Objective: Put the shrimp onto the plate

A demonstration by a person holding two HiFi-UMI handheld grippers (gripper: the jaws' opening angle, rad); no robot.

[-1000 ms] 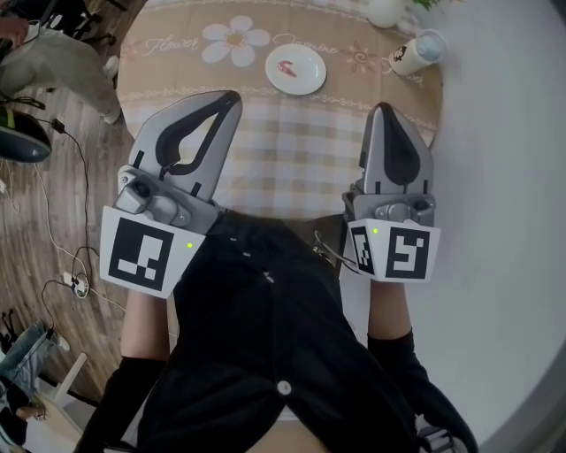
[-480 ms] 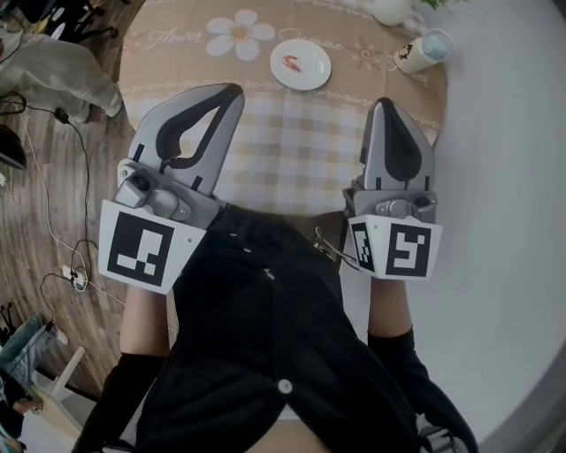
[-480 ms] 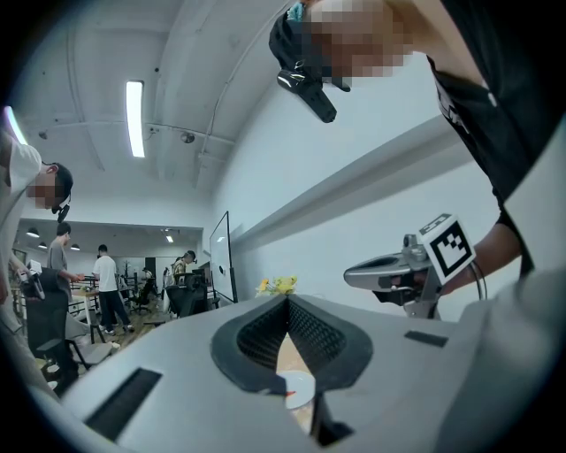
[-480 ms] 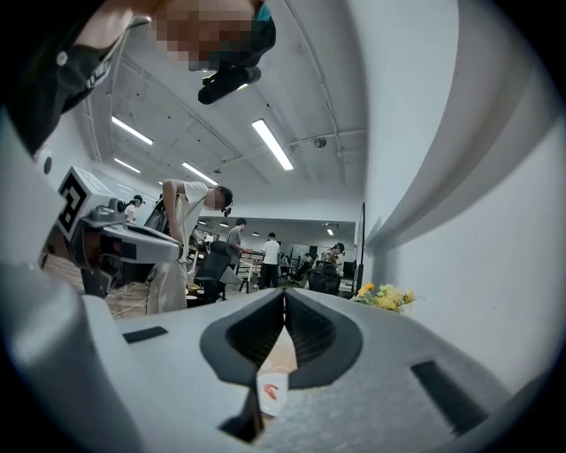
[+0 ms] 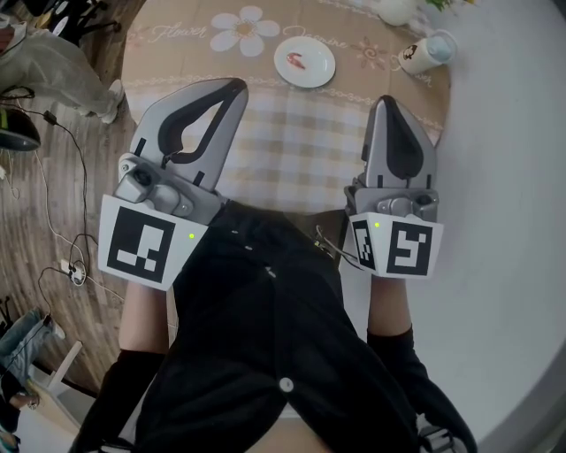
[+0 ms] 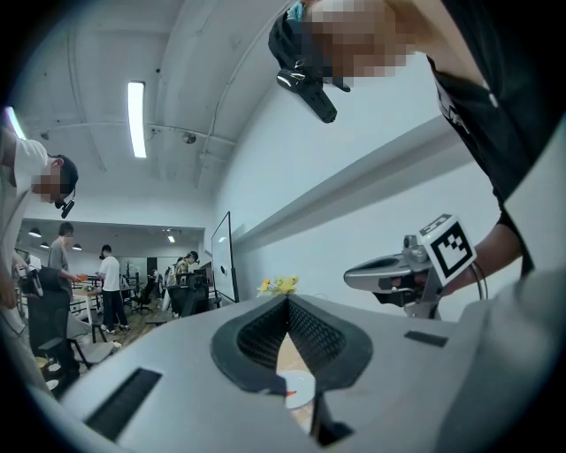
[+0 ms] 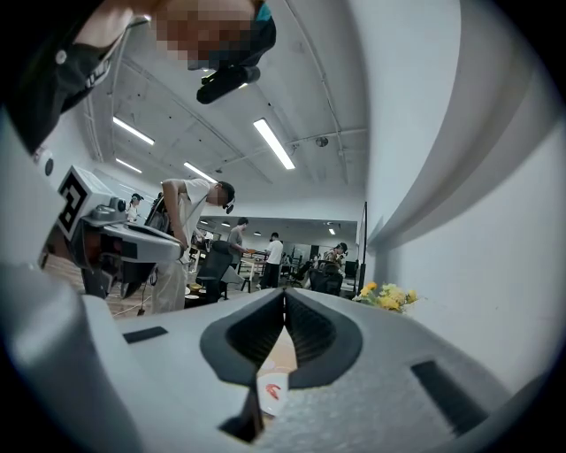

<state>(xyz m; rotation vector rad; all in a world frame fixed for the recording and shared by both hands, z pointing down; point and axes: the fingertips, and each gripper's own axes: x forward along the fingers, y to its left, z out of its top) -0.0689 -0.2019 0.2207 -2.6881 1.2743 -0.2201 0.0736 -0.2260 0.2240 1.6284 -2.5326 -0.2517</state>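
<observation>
Shrimp already on the plate: both tongs shut and empty, held well short of it.

The shrimp (image 5: 300, 60) is seen lying on the small white plate (image 5: 317, 71) at the far side of the table (image 5: 292, 133), so the placing step is judged done; nothing more is thought to be called for than keeping clear of the plate. The left gripper (image 5: 232, 86) and the right gripper (image 5: 386, 102) are held over the table's near edge, well apart from the plate. In each gripper view the jaws are shown pressed together at the tips, with nothing between them. Nothing but the shrimp is carried by the plate. A cup (image 5: 423, 51) is laid on its side near the far right edge — its contents cannot be made out — and a white pot (image 5: 395, 9) is cut off at the top of the head view.
</observation>
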